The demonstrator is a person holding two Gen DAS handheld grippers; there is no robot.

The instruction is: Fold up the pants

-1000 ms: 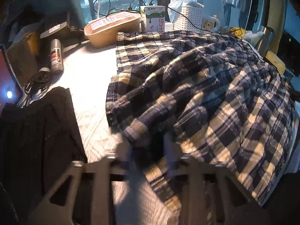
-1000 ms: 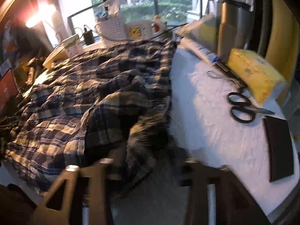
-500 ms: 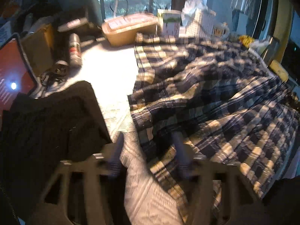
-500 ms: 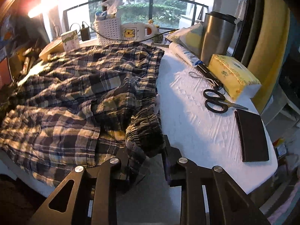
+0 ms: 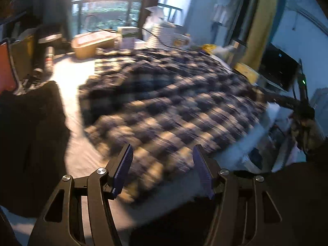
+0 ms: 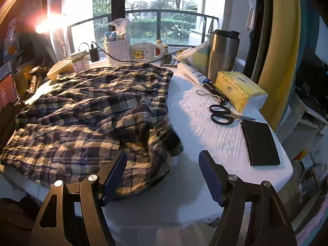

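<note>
Pants [image 6: 86, 119] lie rumpled across the white table [image 6: 205, 123], waistband corner bunched near the edge. Right gripper [image 6: 162, 174] jaws opening, nothing between them; left gripper [image 5: 162, 168] spread, empty (view blurred). Risk: loose bunched corner slumps, skewing the fold. Scissors [image 6: 223, 112] nearby could snag cloth.

I am in a lived-in home room, my cluttered desk [image 6: 205, 143] by a balcony window [image 6: 160, 10], cartoon mug [image 6: 143, 54], tissue box [image 6: 239, 91], scissors [image 6: 223, 113], steel tumbler [image 6: 222, 54], yellow curtain [image 6: 280, 51].
</note>
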